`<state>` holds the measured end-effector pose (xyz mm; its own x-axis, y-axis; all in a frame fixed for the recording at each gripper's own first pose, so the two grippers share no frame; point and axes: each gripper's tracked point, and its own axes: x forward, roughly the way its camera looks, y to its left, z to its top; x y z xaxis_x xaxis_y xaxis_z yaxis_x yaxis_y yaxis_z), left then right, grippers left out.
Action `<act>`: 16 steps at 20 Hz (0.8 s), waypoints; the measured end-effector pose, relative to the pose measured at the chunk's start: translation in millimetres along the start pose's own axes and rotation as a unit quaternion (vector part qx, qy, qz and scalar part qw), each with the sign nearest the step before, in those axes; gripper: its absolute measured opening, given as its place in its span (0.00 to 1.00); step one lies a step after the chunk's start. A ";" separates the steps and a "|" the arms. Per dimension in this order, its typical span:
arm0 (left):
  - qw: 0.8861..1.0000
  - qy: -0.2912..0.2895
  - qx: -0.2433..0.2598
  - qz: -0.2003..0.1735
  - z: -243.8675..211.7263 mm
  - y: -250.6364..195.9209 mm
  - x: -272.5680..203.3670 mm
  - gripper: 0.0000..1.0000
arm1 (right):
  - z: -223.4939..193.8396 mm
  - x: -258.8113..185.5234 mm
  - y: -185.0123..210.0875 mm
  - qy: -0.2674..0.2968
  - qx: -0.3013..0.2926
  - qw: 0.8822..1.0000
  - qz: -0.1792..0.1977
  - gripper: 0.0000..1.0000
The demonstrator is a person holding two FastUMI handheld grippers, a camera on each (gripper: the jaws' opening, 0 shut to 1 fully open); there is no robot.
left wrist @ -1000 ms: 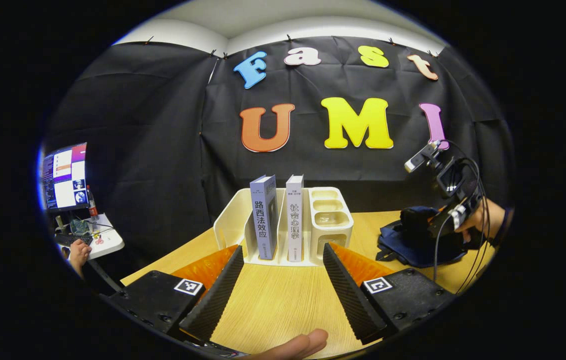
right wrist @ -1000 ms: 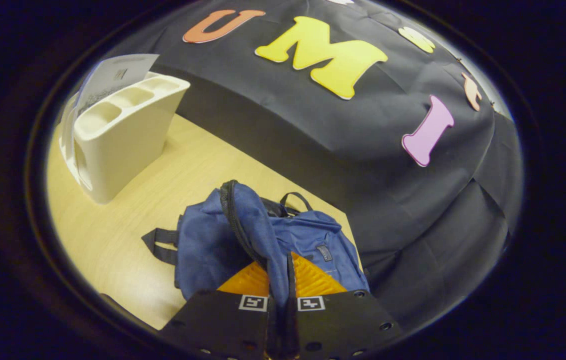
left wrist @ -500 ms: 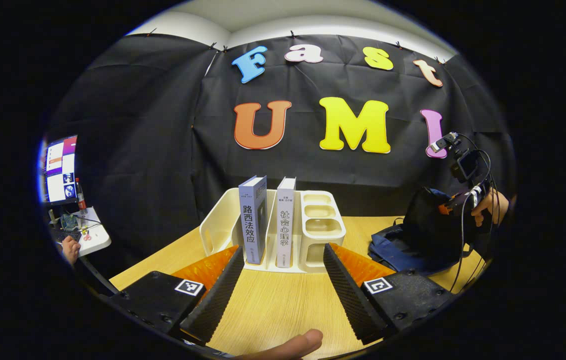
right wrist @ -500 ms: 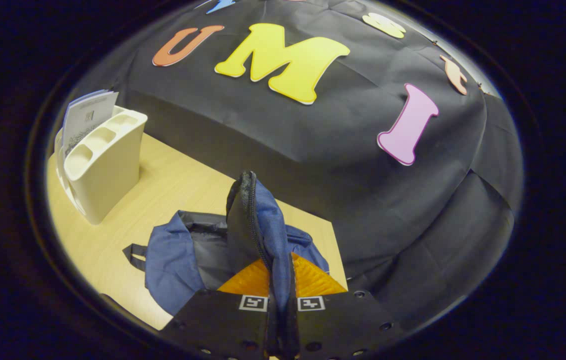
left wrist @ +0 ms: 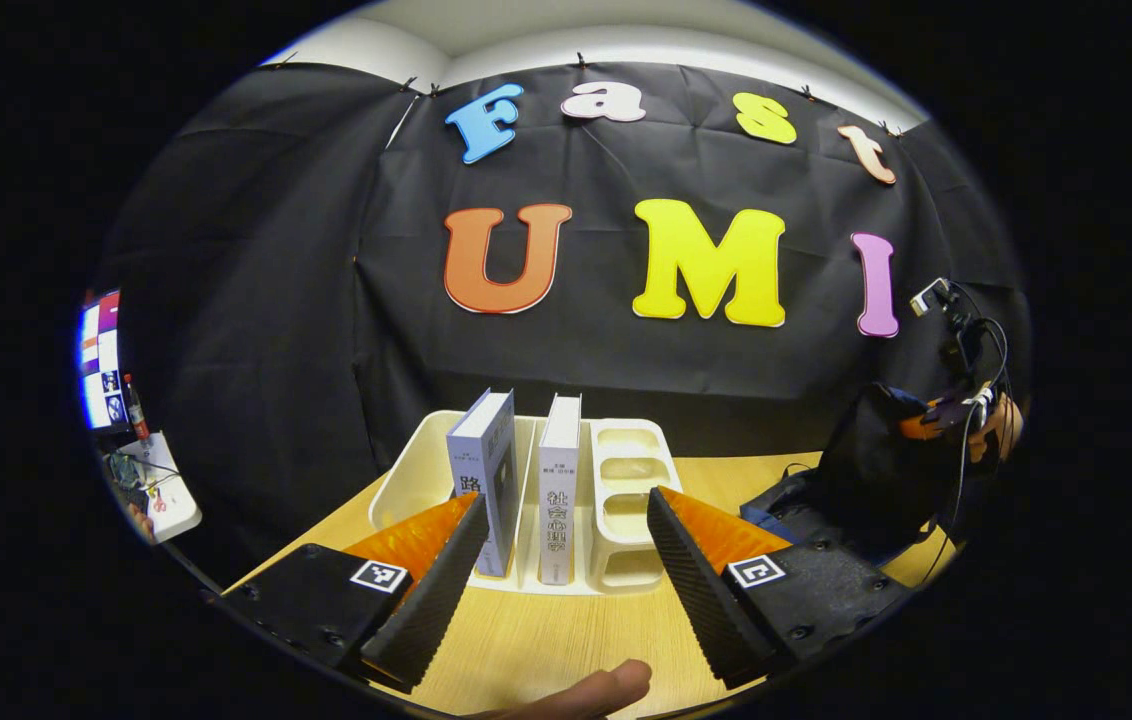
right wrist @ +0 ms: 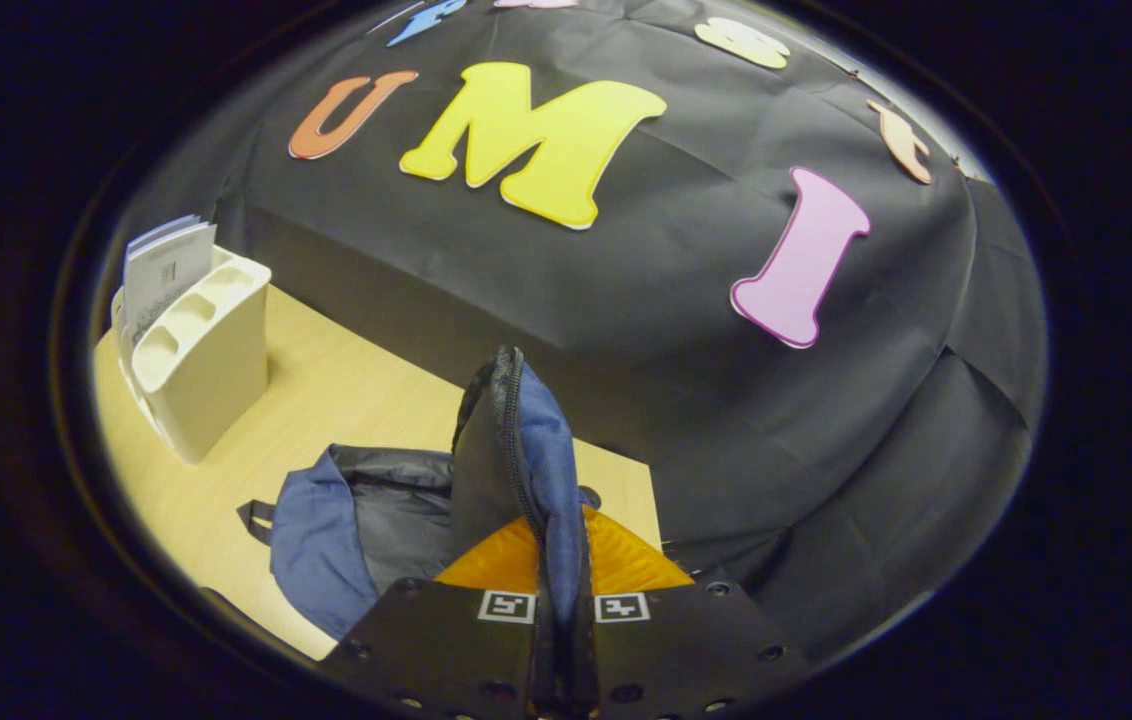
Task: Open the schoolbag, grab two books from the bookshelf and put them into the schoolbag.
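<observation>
Two upright books, a blue-grey book [left wrist: 486, 470] and a white book [left wrist: 558, 490], stand in the cream bookshelf [left wrist: 626, 500] on the wooden table. My left gripper [left wrist: 556, 590] is open just in front of them, its fingers on either side of the pair, not touching. The blue schoolbag [right wrist: 356, 530] lies on the table with its dark lining showing. My right gripper [right wrist: 556, 590] is shut on the schoolbag's flap [right wrist: 526, 450], holding it up. In the left gripper view the schoolbag [left wrist: 856, 480] sits at the right, with the right gripper [left wrist: 926, 420] and a hand above it.
The bookshelf [right wrist: 196, 360] stands left of the bag in the right gripper view. A fingertip [left wrist: 586, 690] shows at the bottom of the left gripper view. A side table [left wrist: 156, 490] with a monitor [left wrist: 96, 360] is far left. The black cloth wall runs behind the table.
My left gripper has moved closer to the books, which now sit between its fingers. My right gripper has lifted the flap higher, opening the bag wider.
</observation>
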<state>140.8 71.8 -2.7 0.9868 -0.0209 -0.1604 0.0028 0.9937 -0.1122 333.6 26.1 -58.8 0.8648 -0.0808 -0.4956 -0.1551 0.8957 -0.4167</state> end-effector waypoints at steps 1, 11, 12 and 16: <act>1.000 -0.002 0.001 -0.004 5.4 -1.2 5.4 1.00 | 0.1 1.1 -5.3 0.000 0.005 1.000 0.001 0.07; 0.999 0.020 0.041 -0.027 46.1 -9.0 83.8 0.99 | -2.3 2.6 -19.9 0.003 0.013 1.000 0.022 0.07; 0.998 0.032 0.047 -0.028 46.7 -9.8 94.8 0.99 | -2.1 2.9 -21.1 0.001 0.014 1.000 0.024 0.07; 0.995 0.072 0.062 -0.028 51.8 -12.0 124.2 1.00 | -5.5 2.8 -27.6 -0.002 0.013 1.000 0.024 0.07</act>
<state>271.7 63.0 29.5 0.9509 -0.0831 -0.2980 0.0859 0.9963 -0.0038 337.7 -1.3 -52.9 0.8582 -0.0357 -0.5121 -0.1843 0.9096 -0.3723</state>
